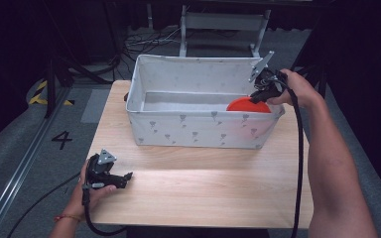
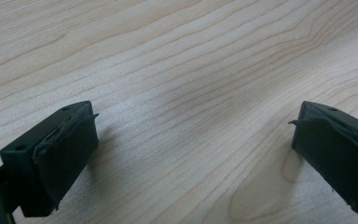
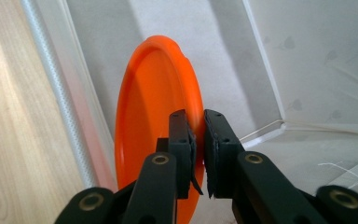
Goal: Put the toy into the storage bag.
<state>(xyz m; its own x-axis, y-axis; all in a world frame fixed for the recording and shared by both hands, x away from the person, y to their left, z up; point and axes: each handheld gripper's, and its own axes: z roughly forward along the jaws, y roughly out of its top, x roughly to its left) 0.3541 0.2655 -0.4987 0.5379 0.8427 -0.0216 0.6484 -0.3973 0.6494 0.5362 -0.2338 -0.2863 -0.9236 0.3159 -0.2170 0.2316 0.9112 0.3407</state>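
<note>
Dark studio floor around a pale wood bench, where the right tool is clamped on the rim of a stiff, light-looking, probably slick orange plate standing on edge against the near wall at the right end of the fabric bin, tight clearance there, while the left tool sits spread wide and empty over the bench's open near-left corner.

An orange plate sits at the right of centre in the high view, inside a white fabric bin printed with small grey motifs. It is round, with a raised rim, and stands on edge against the bin's near wall at the right end. In the right gripper view it fills the centre-left, its rim pinched between the jaws of the right tool. The bin rests on the worktop.
</note>
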